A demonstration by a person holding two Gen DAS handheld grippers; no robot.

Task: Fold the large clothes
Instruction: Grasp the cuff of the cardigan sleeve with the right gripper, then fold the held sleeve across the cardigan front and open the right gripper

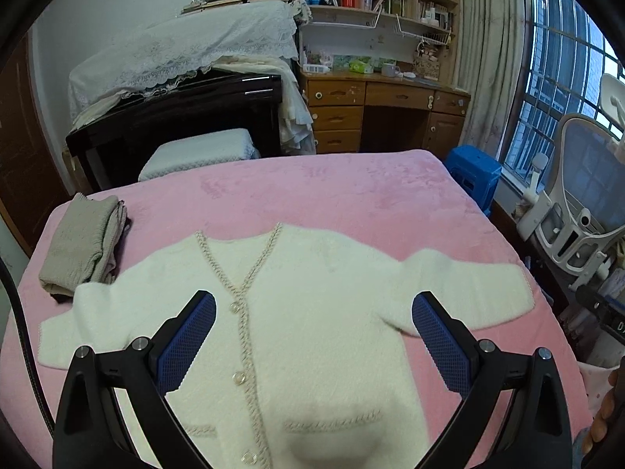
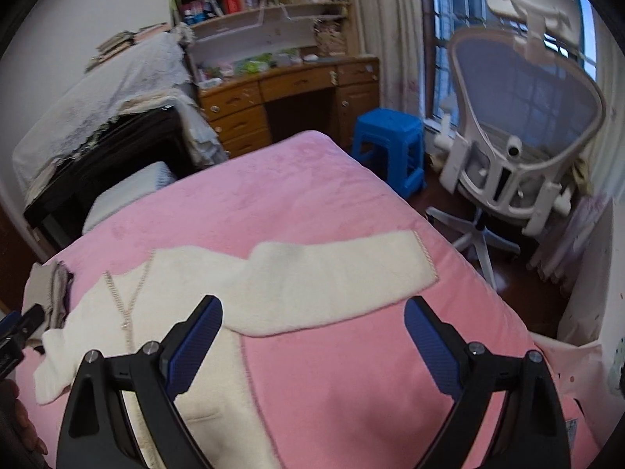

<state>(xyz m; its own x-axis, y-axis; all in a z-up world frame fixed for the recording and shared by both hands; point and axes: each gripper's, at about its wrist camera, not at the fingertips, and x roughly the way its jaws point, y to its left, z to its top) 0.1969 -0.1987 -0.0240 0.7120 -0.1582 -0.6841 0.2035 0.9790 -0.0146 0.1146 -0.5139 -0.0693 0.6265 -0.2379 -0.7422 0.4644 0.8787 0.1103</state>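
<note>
Left wrist view shows us our left tongs [image 1: 313, 306] spread wide, holding nothing, above a fluffy white cardigan [image 1: 312, 297]. The cardigan lies flat on the pink bed [image 1: 332, 187], front up, buttoned, both sleeves stretched out to the sides. A folded gray garment [image 1: 80, 244] sits on the bed near one sleeve. From the right wrist we see our right tongs [image 2: 313, 314] wide too, empty, over the other sleeve [image 2: 340, 269] and the pink blanket. A blue stool [image 2: 390, 144] stands beside the bed.
</note>
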